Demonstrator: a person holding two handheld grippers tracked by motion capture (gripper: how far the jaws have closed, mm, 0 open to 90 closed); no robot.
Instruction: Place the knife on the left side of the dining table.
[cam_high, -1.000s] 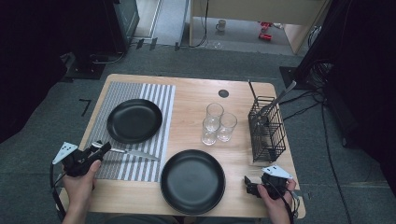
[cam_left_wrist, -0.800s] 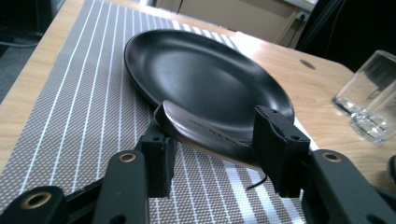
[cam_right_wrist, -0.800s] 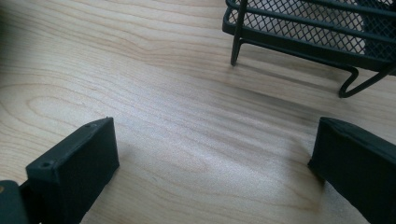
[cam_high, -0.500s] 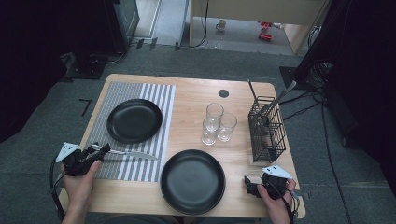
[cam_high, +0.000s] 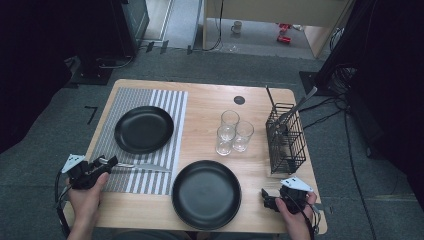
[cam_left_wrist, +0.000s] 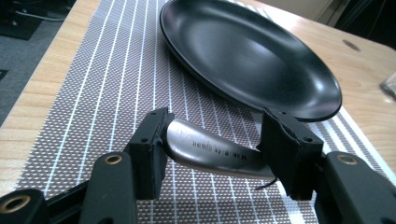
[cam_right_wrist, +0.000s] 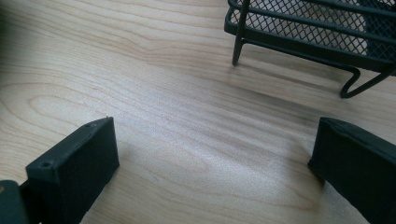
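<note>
A silver table knife (cam_high: 136, 166) lies on the striped placemat (cam_high: 170, 105), in front of a black plate (cam_high: 144, 129). My left gripper (cam_high: 109, 162) is at the knife's handle end. In the left gripper view the knife handle (cam_left_wrist: 210, 150) lies crosswise between the jaws of the left gripper (cam_left_wrist: 217, 135), which have just been opening. The handle end rests by one pad and the other pad stands clear of it. My right gripper (cam_high: 266, 199) rests open at the table's near right corner, with bare wood between its jaws (cam_right_wrist: 215, 149).
A second black plate (cam_high: 206, 194) sits at the front middle of the wooden table (cam_high: 210, 105). Three glasses (cam_high: 234, 131) stand in the centre. A black wire caddy (cam_high: 286, 137) with utensils stands at the right; its foot (cam_right_wrist: 238, 46) is just ahead of the right gripper.
The left gripper has drawn back a little toward the left table edge and its jaws have widened around the knife handle. The knife stays on the mat. The right gripper has not moved.
</note>
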